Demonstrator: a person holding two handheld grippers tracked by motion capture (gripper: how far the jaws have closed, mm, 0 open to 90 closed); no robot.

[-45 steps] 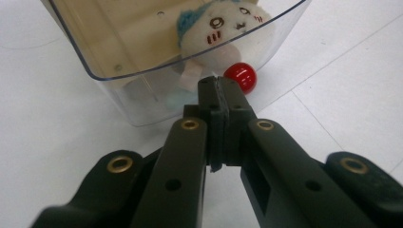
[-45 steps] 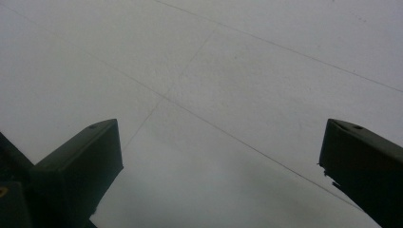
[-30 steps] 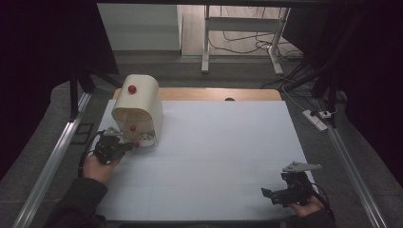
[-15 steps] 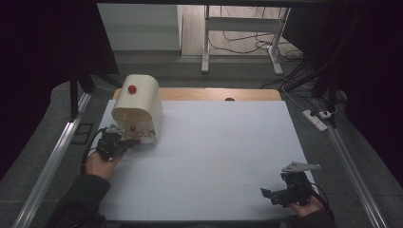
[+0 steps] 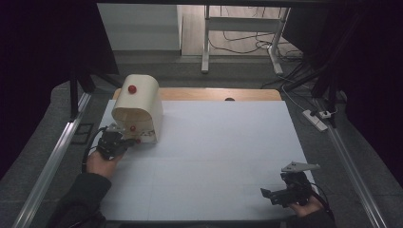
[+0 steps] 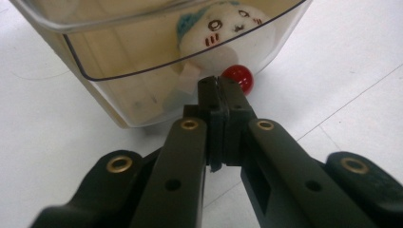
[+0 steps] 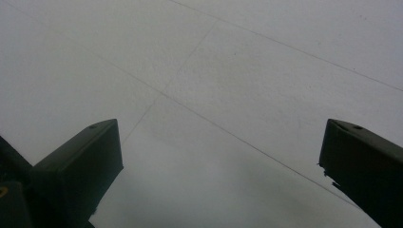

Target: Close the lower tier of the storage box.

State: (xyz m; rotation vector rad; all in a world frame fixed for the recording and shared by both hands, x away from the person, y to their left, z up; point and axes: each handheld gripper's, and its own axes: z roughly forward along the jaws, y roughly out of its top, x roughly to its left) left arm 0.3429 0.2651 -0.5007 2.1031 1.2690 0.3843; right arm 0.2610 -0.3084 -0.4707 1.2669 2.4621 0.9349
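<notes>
1. The bread box [image 5: 138, 110] stands at about 10 o'clock on the white bench [image 5: 223, 156], its clear lid [image 6: 157, 47] down over a white plush toy [image 6: 223, 28].
2. The left gripper [image 6: 219, 90] has its jaws pressed together, tips right at the lid's red knob [image 6: 239, 79]; whether they touch it I cannot tell.
3. The right gripper [image 5: 278, 194] sits at 5 o'clock, jaws spread wide over bare bench.

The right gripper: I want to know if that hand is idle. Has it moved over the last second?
No. The right gripper stays near the white mat's front right corner, jaws open.
</notes>
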